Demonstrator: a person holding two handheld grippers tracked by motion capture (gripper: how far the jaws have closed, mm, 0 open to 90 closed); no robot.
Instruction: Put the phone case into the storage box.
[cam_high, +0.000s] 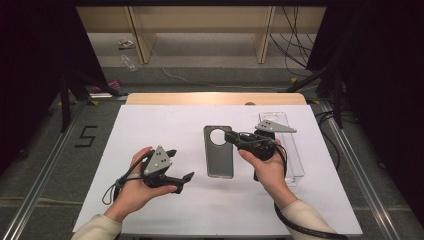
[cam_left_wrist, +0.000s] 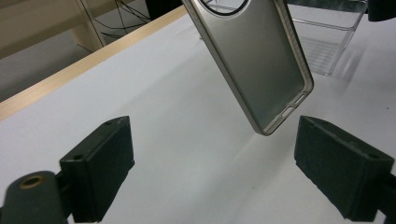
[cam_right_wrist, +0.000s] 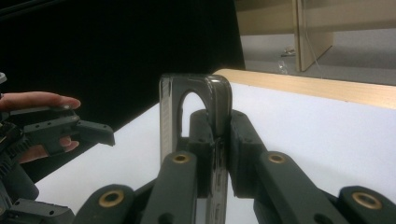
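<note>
A grey-silver phone case (cam_high: 219, 152) with a round camera hole hangs over the white sheet. My right gripper (cam_high: 231, 136) is shut on its side wall beside the hole. In the right gripper view, the jaws (cam_right_wrist: 215, 140) clamp that thin wall of the case (cam_right_wrist: 212, 100) edge-on. My left gripper (cam_high: 181, 164) stands open to the left of the case's near end. In the left gripper view, its jaws (cam_left_wrist: 219, 163) are wide apart with nothing between them. The lower corner of the case (cam_left_wrist: 261, 60) hangs just ahead, lifted off the sheet.
A clear plastic box (cam_high: 292, 150) lies on the white sheet (cam_high: 165, 125) under and to the right of my right hand, and its corner (cam_left_wrist: 327, 42) lies beyond the case. The table's wooden far edge (cam_high: 215, 98) borders the sheet. Metal rails run down both sides.
</note>
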